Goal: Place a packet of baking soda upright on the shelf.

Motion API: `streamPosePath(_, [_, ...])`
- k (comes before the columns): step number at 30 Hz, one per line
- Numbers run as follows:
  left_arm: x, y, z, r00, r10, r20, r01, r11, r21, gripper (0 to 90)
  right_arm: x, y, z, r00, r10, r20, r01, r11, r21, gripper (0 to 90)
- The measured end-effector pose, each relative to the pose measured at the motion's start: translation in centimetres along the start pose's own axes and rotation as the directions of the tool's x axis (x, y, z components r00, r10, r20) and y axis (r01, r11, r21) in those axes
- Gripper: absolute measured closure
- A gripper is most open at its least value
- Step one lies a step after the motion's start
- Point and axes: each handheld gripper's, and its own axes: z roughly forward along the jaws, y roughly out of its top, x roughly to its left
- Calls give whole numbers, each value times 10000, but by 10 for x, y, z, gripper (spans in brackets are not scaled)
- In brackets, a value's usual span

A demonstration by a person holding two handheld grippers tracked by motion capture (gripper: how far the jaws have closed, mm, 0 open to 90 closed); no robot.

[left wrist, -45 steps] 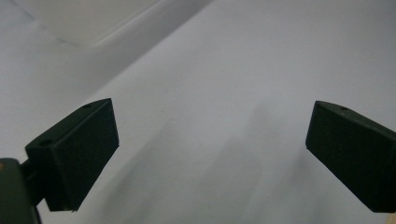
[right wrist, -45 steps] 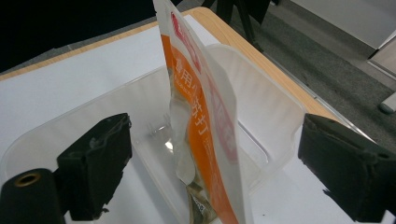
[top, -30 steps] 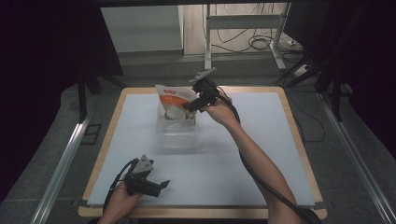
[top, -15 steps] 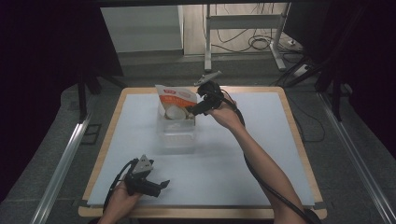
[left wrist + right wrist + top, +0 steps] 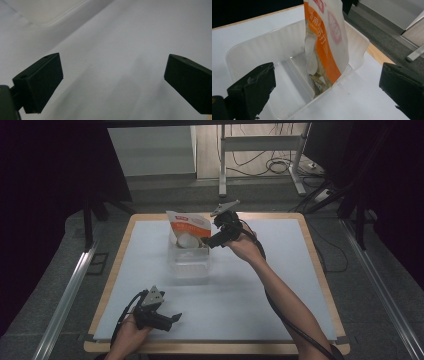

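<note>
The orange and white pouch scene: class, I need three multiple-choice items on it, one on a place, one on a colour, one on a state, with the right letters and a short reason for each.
1. Where does the orange and white pouch stand?
A. inside the clear plastic bin
B. flat on the white table top
C. between the left tongs

2. What colour is the broad band on the pouch's front?
A. green
B. orange
C. blue

3. How do the right tongs stand?
A. shut on the pouch
B. shut on the bin's wall
C. open, holding nothing

Key: 1 A, the right gripper view shows the pouch upright in the bin, leaning at its far end. 2 B, an orange band runs down its white front. 3 C, both jaws stand wide apart, short of the bin, touching nothing.
</note>
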Motion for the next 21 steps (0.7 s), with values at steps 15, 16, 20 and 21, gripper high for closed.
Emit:
streamPosePath(15, [0,0,0,10000,11,48,-11,10000,-11,21,1,-17,-10,9997,244,-70,-244,9997,-92,0])
streamPosePath(16, [0,0,0,10000,11,51,-10,10000,-10,21,1,-18,-11,9997,252,-73,-253,9996,-113,0])
streamPosePath(20, [0,0,0,10000,27,58,-27,10000,-22,21,2,-23,-16,9995,309,-100,-311,9994,-180,0])
streamPosePath(21, [0,0,0,10000,33,69,-33,10000,-14,21,2,-24,-18,9994,327,-100,-329,9993,-198,0])
